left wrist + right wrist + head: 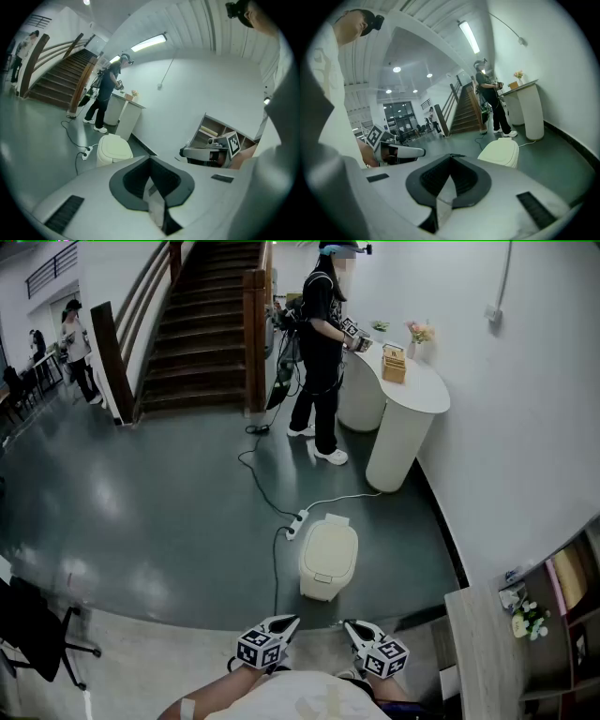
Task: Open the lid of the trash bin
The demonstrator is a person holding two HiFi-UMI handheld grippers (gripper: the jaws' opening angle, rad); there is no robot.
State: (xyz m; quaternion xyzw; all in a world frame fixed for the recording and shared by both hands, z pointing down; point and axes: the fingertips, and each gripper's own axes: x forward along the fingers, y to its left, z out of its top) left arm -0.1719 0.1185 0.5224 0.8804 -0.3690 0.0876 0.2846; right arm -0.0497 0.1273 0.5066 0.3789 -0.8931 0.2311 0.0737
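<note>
While its lid lies flat and shut, the cream trash bin (328,561) stands on the dark glossy floor (169,512), close to the foot of the white wall, and whatever is inside is hidden. Its shell reads as plain cream from every view. Just off its far left corner lies a white power strip (298,524), with a cable (262,488) trailing away across the floor.

Down at the bottom edge, both grippers sit low by the person's body, well apart from the bin. The left gripper (284,623) has its jaws pressed together on nothing. The right gripper (354,626) is the same, tips meeting with nothing between them. Each carries a cube of black-and-white square markers, which are patterns, not words.

Further out, a white rounded counter (412,395) hugs the wall. On it stands a small wooden box (394,364), its contents and dark marking too small to read, and beside it a vase of pink flowers (419,334). A person in dark clothes (319,343) stands at that counter. At lower right, a shelf unit (562,615) holds a small bunch of white flowers (530,620) in one compartment.
</note>
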